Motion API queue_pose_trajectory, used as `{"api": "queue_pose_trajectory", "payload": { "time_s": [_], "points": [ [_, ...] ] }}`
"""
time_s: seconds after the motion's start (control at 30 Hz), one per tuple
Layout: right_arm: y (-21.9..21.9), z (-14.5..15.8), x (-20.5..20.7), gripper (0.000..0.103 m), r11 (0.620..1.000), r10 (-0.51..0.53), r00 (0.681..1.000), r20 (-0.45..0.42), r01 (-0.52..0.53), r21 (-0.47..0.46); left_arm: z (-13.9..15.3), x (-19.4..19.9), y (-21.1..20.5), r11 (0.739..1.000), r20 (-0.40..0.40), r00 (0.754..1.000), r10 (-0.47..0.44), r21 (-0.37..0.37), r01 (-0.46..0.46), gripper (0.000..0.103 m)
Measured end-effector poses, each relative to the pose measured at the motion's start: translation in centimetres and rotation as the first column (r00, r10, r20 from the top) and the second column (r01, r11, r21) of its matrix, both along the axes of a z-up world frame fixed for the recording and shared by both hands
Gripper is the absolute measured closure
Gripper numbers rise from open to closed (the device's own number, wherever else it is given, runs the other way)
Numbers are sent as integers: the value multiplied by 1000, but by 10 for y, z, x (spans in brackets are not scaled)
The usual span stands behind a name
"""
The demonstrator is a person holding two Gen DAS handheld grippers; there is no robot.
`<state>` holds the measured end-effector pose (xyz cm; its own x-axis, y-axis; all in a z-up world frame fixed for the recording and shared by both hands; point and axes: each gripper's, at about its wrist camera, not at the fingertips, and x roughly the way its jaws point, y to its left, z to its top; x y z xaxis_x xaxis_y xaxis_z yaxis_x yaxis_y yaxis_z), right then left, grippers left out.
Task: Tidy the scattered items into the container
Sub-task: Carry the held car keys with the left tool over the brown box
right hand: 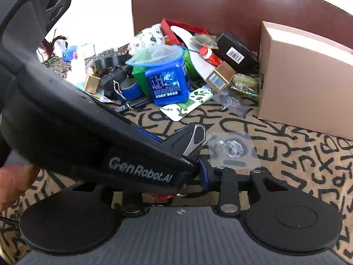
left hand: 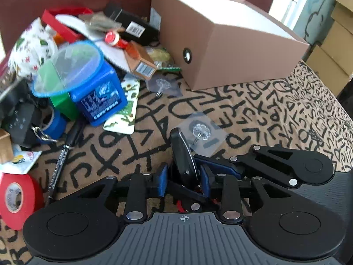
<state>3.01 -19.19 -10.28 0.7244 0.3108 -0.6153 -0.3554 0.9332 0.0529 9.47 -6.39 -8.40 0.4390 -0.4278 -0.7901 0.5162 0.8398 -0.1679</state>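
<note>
Your left gripper [left hand: 183,176] pinches a black-and-silver key fob [left hand: 183,154] between its blue pads; your right gripper [right hand: 192,176] sits alongside, its clasp hidden behind the left body. Keep the pinch firm and lift straight before swinging toward the box [left hand: 220,44] ahead and right. Both grippers point steeply down at the table [left hand: 275,114].

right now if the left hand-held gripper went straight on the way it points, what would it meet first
The left hand-held gripper already has a black key fob between its fingers. Just beyond it lies a clear adhesive hook in its wrapper on the patterned cloth; that would likely come first, though depth is hard to judge.
</note>
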Motion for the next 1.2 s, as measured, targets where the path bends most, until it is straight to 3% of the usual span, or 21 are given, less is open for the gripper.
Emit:
{"api": "queue_pose_trajectory", "payload": {
  "time_s": [0.43, 0.77, 0.97, 1.2],
  "points": [
    [-14, 68, -8, 64, 999, -10, 979, 201, 18, -37, 81, -13, -18, 999, 204, 979, -6, -41, 15, 69],
    [-37, 143, 17, 64, 997, -15, 933, 359, 43, -70, 164, 2, -48, 996, 373, 928, -21, -72, 51, 66],
    [-53, 178, 53, 64, 993, -20, 927, 376, 64, -104, 200, 31, -76, 994, 398, 917, -31, -82, 69, 64],
    [-89, 198, 88, 64, 987, -49, 935, 351, 99, -126, 212, 74, -110, 989, 370, 927, -59, -106, 105, 64]
  ]
}}
